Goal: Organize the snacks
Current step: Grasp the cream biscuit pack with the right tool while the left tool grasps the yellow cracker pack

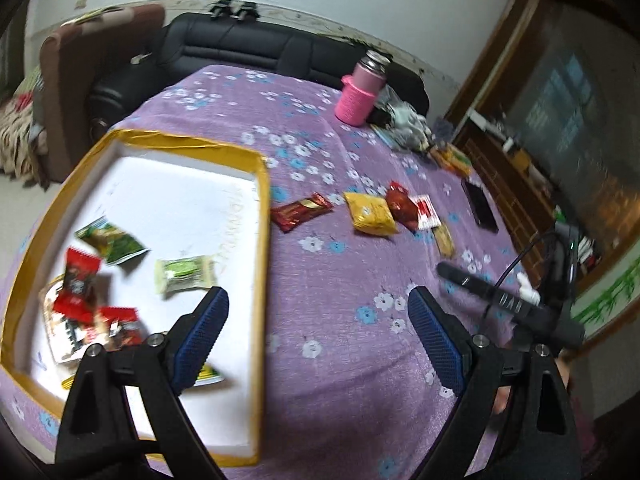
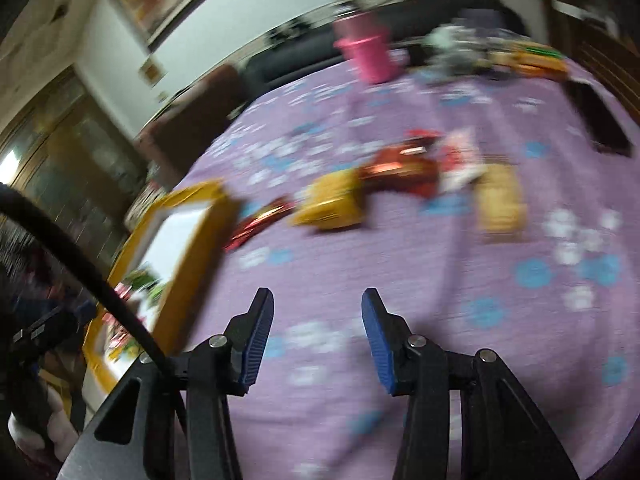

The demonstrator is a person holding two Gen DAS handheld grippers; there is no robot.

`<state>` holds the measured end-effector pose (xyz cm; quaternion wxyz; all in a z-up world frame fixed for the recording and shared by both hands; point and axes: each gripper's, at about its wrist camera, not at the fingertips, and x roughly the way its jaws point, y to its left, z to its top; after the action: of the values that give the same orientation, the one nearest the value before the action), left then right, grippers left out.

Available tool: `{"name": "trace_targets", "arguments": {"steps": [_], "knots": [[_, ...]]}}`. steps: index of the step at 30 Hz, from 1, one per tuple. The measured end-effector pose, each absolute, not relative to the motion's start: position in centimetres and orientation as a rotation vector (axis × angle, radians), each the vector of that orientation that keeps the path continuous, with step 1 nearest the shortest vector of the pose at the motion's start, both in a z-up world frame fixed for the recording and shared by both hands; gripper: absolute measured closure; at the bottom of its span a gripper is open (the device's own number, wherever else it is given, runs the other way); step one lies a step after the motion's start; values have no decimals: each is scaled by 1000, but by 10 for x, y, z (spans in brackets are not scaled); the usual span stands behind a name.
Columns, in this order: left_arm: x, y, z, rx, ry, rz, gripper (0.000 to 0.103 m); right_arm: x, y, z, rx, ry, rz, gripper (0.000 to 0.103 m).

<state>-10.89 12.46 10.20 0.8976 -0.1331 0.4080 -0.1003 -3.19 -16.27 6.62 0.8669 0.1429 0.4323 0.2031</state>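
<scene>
A gold-rimmed box (image 1: 262, 216) with a white floor holds several snack packets, among them a green one (image 1: 114, 242), a pale green one (image 1: 186, 274) and red ones (image 1: 80, 284). My left gripper (image 1: 318, 300) is open and empty, above the box's right edge. On the purple cloth lie a dark red packet (image 1: 300, 211), a yellow packet (image 1: 370, 213), a red packet (image 1: 402, 204) and a biscuit pack (image 1: 444, 238). My right gripper (image 2: 318, 300) is open and empty above bare cloth, short of the yellow packet (image 2: 332, 205). The box (image 2: 192, 248) lies at its left.
A pink flask (image 1: 360, 94) stands at the table's far side beside a heap of wrappers (image 1: 408, 128). A black phone (image 1: 480, 206) lies near the right edge. A black sofa (image 1: 240, 46) stands behind the table. The right wrist view is motion-blurred.
</scene>
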Motion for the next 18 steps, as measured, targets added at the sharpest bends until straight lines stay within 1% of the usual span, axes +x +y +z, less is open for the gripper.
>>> {"name": "trace_targets", "arguments": {"steps": [4,8,12,18], "knots": [[-95,100,94,-244,875,-237,12,-17,-218,63,342,880,286,57],[-84,80,86,-222,901,-263,13,2,-246,61,314,858,158,57],[-72,72,86,-216,895,-240,13,25,-249,57,293,884,122,57],[-45,67,89,-217,889,-214,13,60,-222,40,191,939,91,57]]}}
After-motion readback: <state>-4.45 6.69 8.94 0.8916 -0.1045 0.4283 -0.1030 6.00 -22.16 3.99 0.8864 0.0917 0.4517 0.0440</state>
